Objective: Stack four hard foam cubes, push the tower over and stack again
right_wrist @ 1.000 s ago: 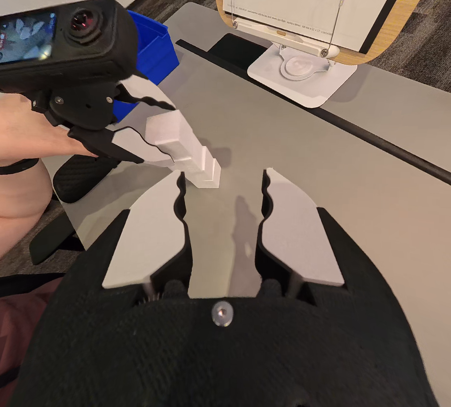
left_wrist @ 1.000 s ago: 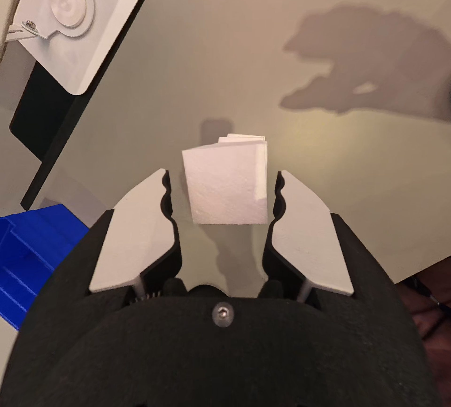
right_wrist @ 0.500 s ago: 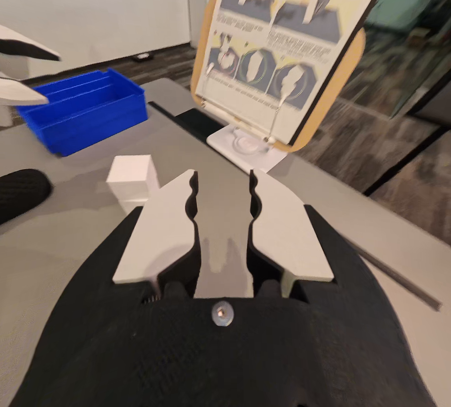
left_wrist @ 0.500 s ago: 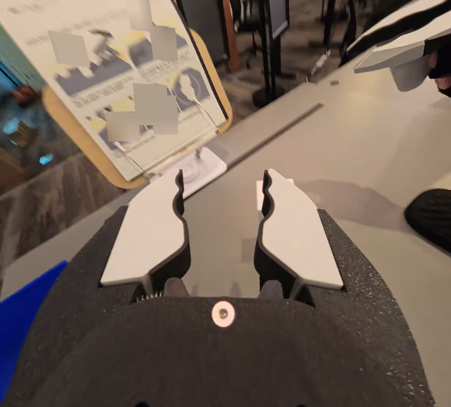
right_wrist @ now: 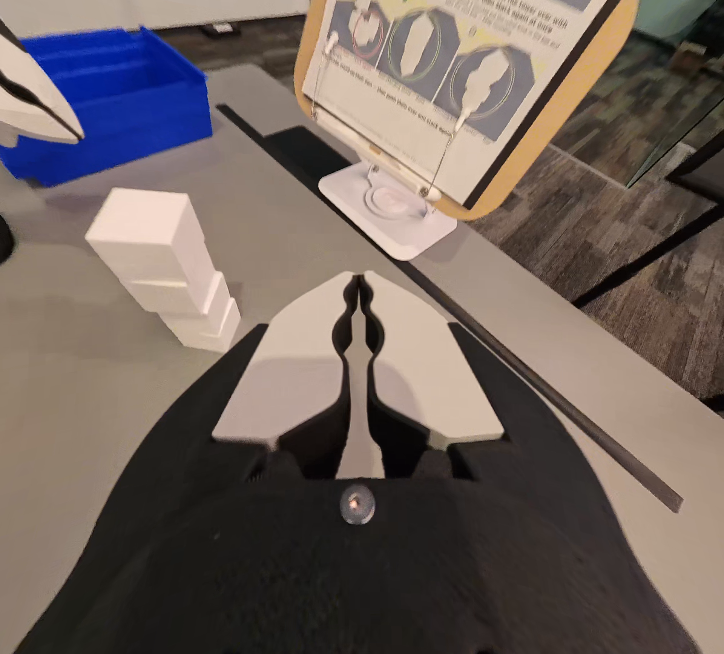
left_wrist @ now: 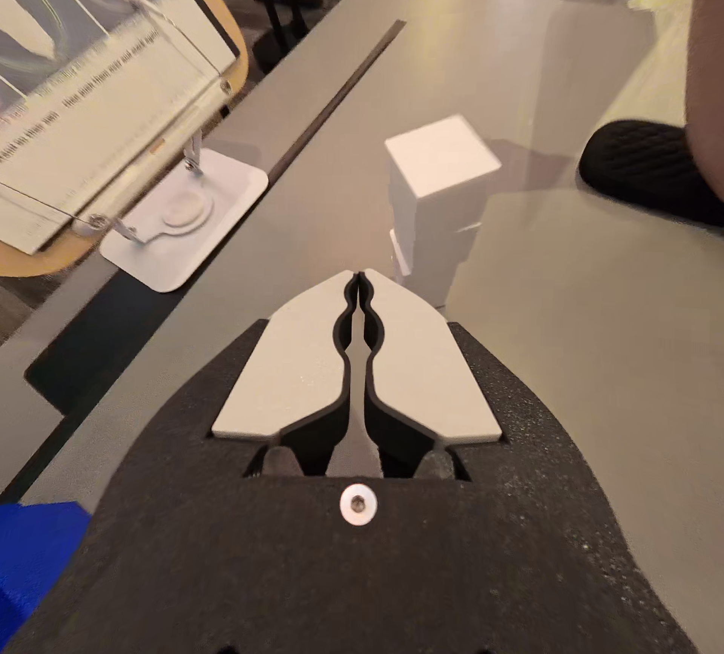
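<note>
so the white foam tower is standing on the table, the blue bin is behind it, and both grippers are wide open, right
Not quite: both grippers are shut. The left gripper and right gripper have their fingers closed together, empty, as each wrist view shows. The foam tower does stand on the table, the blue bin behind it.

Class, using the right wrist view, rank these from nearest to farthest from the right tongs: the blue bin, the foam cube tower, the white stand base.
1. Foam cube tower: just left of the right tongs, standing on the table.
2. White stand base: ahead, slightly right, under the instruction board.
3. Blue bin: far left, at the table's back edge.
</note>
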A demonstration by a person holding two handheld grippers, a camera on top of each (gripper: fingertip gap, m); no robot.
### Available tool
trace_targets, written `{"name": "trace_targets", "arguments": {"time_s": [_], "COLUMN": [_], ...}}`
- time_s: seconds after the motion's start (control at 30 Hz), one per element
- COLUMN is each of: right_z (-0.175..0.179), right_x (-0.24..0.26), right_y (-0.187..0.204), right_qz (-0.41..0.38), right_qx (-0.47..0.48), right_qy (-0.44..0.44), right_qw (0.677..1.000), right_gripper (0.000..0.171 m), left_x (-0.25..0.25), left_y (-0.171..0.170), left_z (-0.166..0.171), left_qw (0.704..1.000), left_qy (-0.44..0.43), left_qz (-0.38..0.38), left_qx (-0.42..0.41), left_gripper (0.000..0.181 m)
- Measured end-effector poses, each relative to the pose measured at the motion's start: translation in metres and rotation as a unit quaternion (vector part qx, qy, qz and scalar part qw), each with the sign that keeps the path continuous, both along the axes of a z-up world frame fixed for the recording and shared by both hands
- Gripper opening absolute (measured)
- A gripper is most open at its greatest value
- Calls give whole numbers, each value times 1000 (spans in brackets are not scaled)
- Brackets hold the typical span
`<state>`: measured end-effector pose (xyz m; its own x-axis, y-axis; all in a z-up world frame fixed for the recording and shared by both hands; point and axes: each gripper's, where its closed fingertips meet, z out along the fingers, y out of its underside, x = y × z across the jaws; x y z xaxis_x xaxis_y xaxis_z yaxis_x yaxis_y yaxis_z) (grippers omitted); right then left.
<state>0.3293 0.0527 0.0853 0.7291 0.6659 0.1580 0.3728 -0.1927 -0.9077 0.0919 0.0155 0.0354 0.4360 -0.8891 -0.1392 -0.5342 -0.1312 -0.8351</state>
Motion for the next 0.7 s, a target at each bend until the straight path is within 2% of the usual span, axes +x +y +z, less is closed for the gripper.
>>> {"name": "trace_targets", "arguments": {"time_s": [0.13, 0.2, 0.27, 0.37, 0.5, 0.7], "right_z": [-19, -35, -52, -67, -71, -66], "right_x": [8, 14, 28, 55, 85, 106], "right_y": [15, 19, 23, 28, 27, 24], "right_qz": [-24, -26, -44, -77, -106, -123], "right_qx": [-19, -48, -73, -98, -118, -120], "right_qy": [-20, -38, -71, -104, -82, -51], "right_qw": [999, 998, 994, 987, 984, 984], "right_gripper": [1, 1, 1, 1, 1, 1], "left_x": [-3, -4, -13, -33, -31, 18], "left_y": [19, 14, 15, 17, 5, -7], "left_z": [-53, -91, -126, -157, -161, -137], "left_qw": [997, 989, 974, 952, 946, 965], "left_qy": [72, 113, 161, 232, 239, 193], "left_qz": [-18, -34, -15, 11, -5, -26], "left_qx": [-19, -85, -156, -199, -221, -174], "left_gripper": [0, 0, 0, 0, 0, 0]}}
